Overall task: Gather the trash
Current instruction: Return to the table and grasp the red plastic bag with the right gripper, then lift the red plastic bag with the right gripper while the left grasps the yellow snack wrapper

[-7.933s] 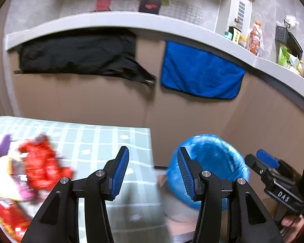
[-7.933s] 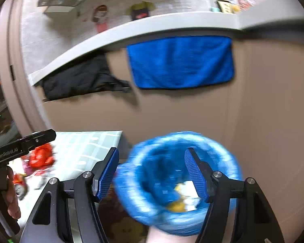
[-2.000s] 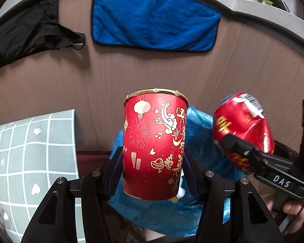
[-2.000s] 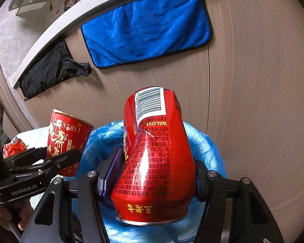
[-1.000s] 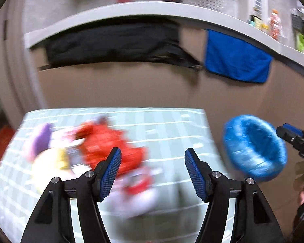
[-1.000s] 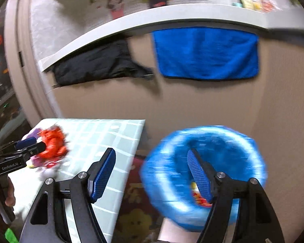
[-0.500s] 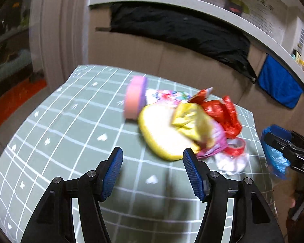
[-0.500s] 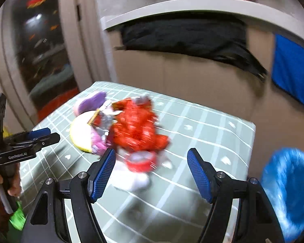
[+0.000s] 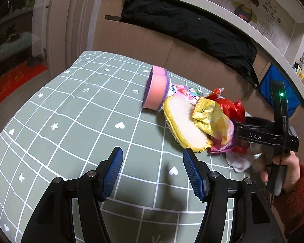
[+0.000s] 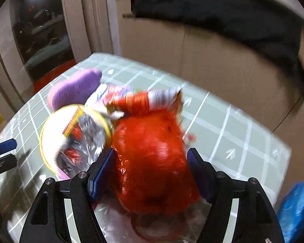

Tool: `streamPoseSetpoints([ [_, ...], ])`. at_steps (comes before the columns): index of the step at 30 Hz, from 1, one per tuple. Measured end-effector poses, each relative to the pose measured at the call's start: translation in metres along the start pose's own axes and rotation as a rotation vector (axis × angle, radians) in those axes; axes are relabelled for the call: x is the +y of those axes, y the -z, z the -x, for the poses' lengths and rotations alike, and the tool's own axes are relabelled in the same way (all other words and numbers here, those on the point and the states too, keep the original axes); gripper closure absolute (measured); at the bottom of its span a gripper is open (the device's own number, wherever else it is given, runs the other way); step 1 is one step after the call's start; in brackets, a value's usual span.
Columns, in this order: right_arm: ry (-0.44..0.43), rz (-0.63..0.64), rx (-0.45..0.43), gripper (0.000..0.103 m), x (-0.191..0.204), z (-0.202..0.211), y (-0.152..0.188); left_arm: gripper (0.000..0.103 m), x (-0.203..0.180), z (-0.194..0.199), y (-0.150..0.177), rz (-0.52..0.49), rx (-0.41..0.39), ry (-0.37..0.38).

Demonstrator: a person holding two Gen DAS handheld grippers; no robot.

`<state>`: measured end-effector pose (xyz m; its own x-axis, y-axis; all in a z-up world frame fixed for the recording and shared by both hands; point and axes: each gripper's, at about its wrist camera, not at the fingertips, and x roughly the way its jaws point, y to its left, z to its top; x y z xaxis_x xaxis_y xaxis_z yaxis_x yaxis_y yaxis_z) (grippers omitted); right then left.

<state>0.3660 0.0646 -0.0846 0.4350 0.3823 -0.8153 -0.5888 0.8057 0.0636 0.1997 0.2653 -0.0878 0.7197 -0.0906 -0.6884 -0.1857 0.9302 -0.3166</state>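
A pile of trash lies on the green checked table (image 9: 75,121): a pink and purple sponge (image 9: 156,91), a yellow-rimmed white pad (image 9: 184,121), a yellow wrapper (image 9: 210,117), a crumpled red bag (image 9: 231,107). My left gripper (image 9: 153,172) is open and empty over bare table in front of the pile. My right gripper (image 10: 150,172) is open, its fingers on either side of the red bag (image 10: 152,158), not closed on it. The right gripper (image 9: 259,135) reaches into the pile from the right in the left wrist view. The view is blurred.
The blue-lined trash bin (image 10: 298,206) stands beyond the table's right edge. A black cloth (image 9: 188,28) and a blue towel (image 9: 273,89) hang on the cardboard wall behind. A clear wrapper (image 10: 152,228) lies under the red bag.
Both grippers let go of the red cup and can over the bin, then swung back to the table. The right gripper has closed in around the red bag.
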Motion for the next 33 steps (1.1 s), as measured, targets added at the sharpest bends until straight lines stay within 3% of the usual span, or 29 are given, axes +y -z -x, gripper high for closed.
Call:
streamPoseSetpoints([
  [1,-0.002,-0.014,-0.018,0.043,-0.001,0.005,0.003,0.041,0.000,-0.001,0.001,0.001,0.004,-0.001],
  [2,-0.002,-0.019,-0.034,0.054,-0.002,0.012,0.005,0.041,-0.001,-0.002,0.000,0.002,0.008,0.000],
  [3,-0.006,-0.024,-0.051,0.055,-0.002,0.020,0.005,0.041,-0.002,-0.004,0.001,0.004,0.014,0.003],
  [8,0.006,-0.049,-0.182,0.056,-0.003,0.078,0.008,0.041,-0.014,-0.006,0.004,-0.003,0.022,0.026],
  [15,0.038,-0.116,-0.251,0.056,-0.019,0.134,0.035,0.041,-0.043,-0.009,0.009,-0.032,0.033,0.057],
  [19,0.077,-0.157,-0.261,0.056,-0.029,0.148,0.060,0.041,-0.059,-0.012,0.009,-0.030,0.036,0.063],
  [27,0.047,-0.281,-0.274,0.055,-0.047,0.158,0.110,0.041,-0.102,-0.017,-0.011,0.004,0.000,0.090],
  [33,0.013,-0.372,-0.262,0.055,-0.061,0.154,0.144,0.041,-0.146,-0.038,-0.021,-0.090,-0.021,0.061],
])
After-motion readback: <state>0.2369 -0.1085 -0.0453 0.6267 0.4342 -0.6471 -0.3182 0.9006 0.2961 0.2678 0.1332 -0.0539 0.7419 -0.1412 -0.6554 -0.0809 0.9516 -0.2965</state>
